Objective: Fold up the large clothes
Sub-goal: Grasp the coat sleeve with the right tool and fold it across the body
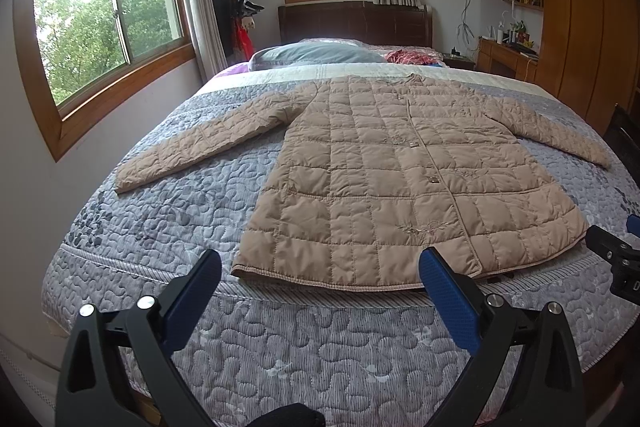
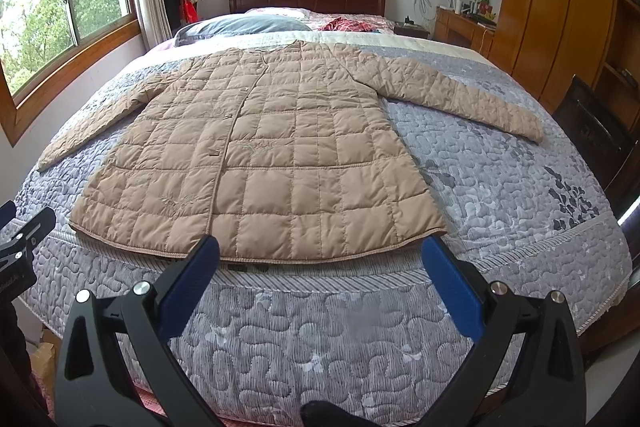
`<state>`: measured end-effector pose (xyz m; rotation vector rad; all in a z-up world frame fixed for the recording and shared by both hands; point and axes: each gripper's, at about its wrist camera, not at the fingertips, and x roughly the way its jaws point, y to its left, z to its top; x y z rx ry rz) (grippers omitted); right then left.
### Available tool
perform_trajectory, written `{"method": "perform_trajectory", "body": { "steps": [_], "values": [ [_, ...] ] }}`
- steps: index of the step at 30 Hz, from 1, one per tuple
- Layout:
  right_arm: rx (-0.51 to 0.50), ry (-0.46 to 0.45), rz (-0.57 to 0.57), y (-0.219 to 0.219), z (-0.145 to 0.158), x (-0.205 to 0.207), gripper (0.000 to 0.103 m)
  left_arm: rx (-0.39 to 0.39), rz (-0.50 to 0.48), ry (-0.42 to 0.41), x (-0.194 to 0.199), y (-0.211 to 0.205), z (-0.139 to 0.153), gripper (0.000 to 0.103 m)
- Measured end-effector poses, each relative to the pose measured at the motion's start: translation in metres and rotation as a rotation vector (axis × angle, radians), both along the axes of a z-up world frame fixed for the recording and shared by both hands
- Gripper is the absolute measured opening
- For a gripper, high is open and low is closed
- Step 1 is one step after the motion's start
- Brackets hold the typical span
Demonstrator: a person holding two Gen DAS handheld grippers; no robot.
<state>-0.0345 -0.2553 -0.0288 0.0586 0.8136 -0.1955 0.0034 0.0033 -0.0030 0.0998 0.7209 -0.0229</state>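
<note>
A: How did the coat (image 1: pixel 384 183) lie?
B: Flat on the bed (image 1: pixel 168 211), collar toward the headboard (image 1: pixel 356 23), hem toward both grippers.
A: Fingers?
B: Left gripper (image 1: pixel 320 281) and right gripper (image 2: pixel 320 261) were spread, holding nothing.

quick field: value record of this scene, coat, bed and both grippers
garment: tan quilted coat, front up, closed
layout: flat, both sleeves spread outward, hem toward the cameras
surface: bed with grey quilted bedspread
fold state: unfolded
left gripper: open, short of the hem, holding nothing
right gripper: open, short of the hem, holding nothing
behind coat: grey pillow, wooden headboard
</note>
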Motion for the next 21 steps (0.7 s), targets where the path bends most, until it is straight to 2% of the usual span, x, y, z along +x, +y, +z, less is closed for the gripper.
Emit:
{"method": "perform_trajectory", "body": {
  "steps": [13, 16, 21],
  "values": [
    [-0.018, -0.008, 0.0, -0.017, 0.005, 0.022, 0.1, 0.047, -0.011, 0.006, 0.023, -0.014, 0.001, 0.099],
    [-0.016, -0.004, -0.009, -0.03, 0.006, 0.033, 0.1, 0.055, -0.034, 0.01, 0.036, -0.022, 0.002, 0.099],
    [-0.007, 0.061, -0.02, -0.07, 0.002, 0.069, 0.1, 0.047, -0.123, 0.016, 0.076, -0.044, 0.007, 0.099]
  ]
}}
